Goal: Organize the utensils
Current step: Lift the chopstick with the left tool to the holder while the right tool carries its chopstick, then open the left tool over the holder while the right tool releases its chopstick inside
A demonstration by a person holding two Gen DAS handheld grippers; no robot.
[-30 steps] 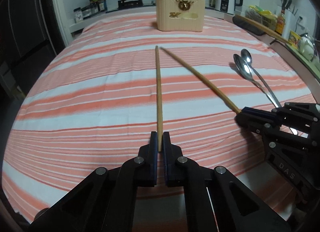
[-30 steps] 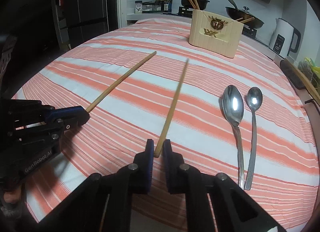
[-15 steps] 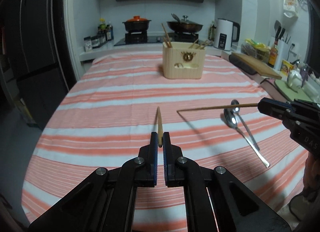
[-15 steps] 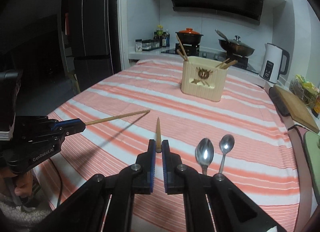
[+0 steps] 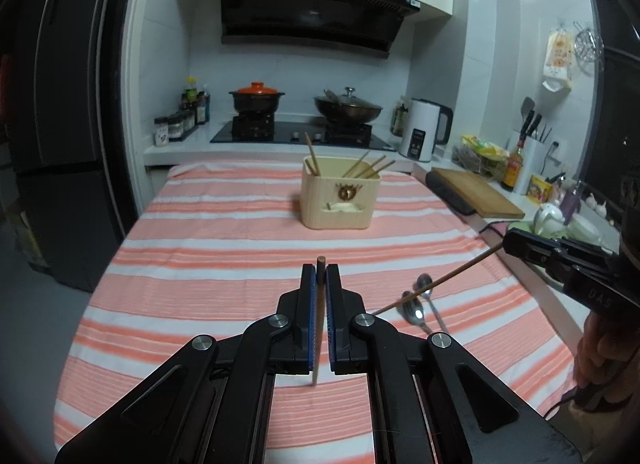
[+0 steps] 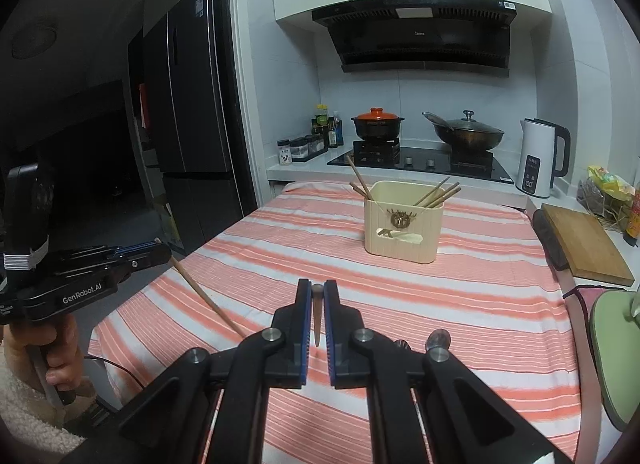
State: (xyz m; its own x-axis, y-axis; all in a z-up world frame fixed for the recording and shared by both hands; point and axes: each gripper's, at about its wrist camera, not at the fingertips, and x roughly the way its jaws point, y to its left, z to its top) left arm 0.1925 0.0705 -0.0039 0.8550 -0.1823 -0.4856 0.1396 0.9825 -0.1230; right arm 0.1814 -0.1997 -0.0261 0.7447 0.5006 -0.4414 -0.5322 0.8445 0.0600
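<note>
Both grippers had risen off the striped cloth [image 5: 208,264]; left gripper [image 5: 320,270] clenched a slim wooden chopstick [image 5: 320,264]; right gripper [image 6: 317,290] clenched another chopstick [image 6: 317,316].

Both chopsticks are off the table [image 5: 192,264] now: the left hand-held gripper [image 5: 320,276] lifts one chopstick [image 5: 320,264], the right hand-held gripper [image 6: 317,296] the other chopstick [image 6: 317,316].

table [image 5: 168,328]: striped cloth; on it: utensil holder [image 5: 340,203]; two spoons [image 5: 420,304]
</note>
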